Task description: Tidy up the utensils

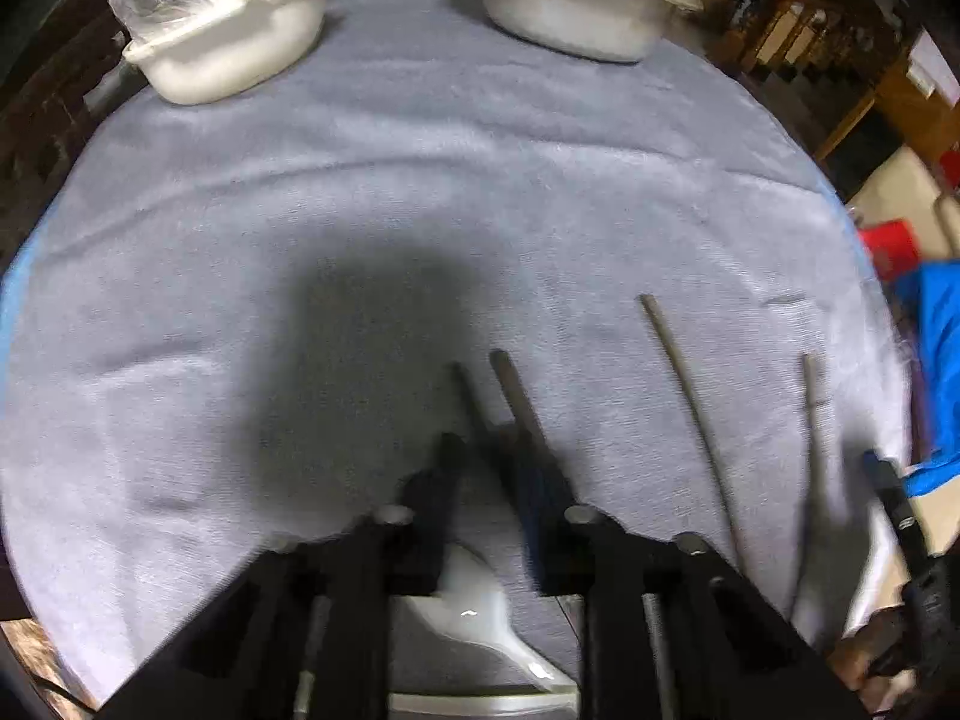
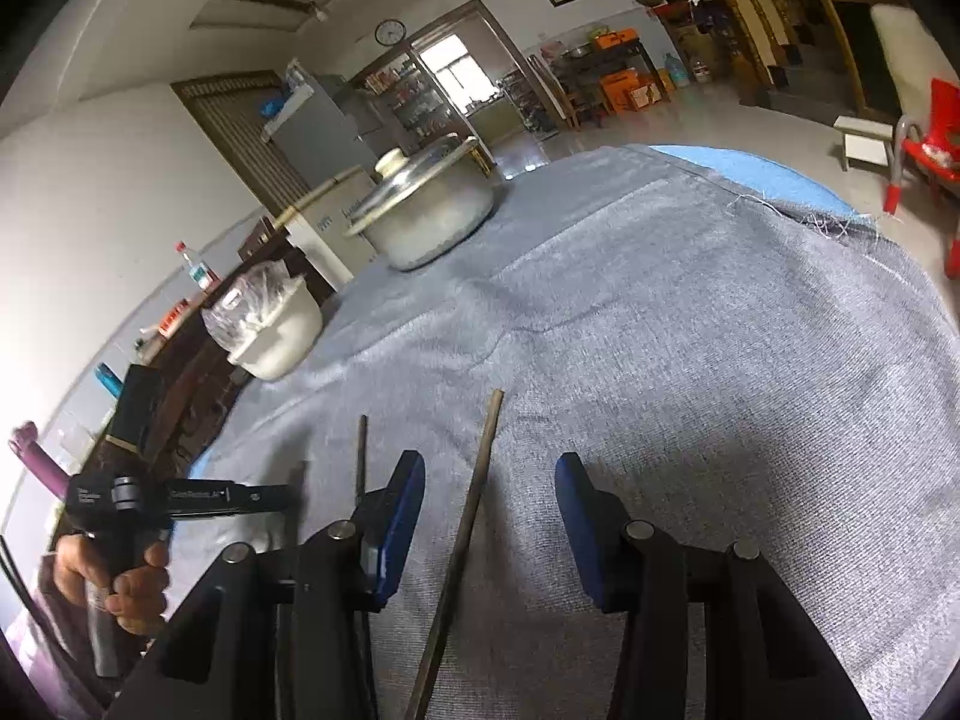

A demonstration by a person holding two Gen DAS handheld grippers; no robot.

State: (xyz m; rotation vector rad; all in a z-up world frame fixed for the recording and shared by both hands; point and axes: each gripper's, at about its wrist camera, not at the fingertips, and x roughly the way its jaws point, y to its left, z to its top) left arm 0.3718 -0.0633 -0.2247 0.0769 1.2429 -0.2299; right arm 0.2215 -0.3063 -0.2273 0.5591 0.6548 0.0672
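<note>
My left gripper (image 1: 489,462) is shut on a dark chopstick (image 1: 516,396) and holds it above the grey cloth; its shadow falls beside it. A white spoon (image 1: 480,612) lies under the gripper. Two more chopsticks lie on the cloth to the right, one (image 1: 690,414) nearer and one (image 1: 813,420) further right. My right gripper (image 2: 489,480) is open, with a chopstick (image 2: 468,534) lying on the cloth between its blue pads (image 2: 402,516). Another chopstick (image 2: 361,456) lies just left of it. The left gripper (image 2: 240,495) shows at the left of the right wrist view.
A white basin with a plastic bag (image 1: 228,18) stands at the far left of the table. A lidded metal pot (image 1: 582,6) stands at the far right. The grey cloth (image 1: 420,180) covers the round table. A red chair (image 2: 924,144) stands beyond the table.
</note>
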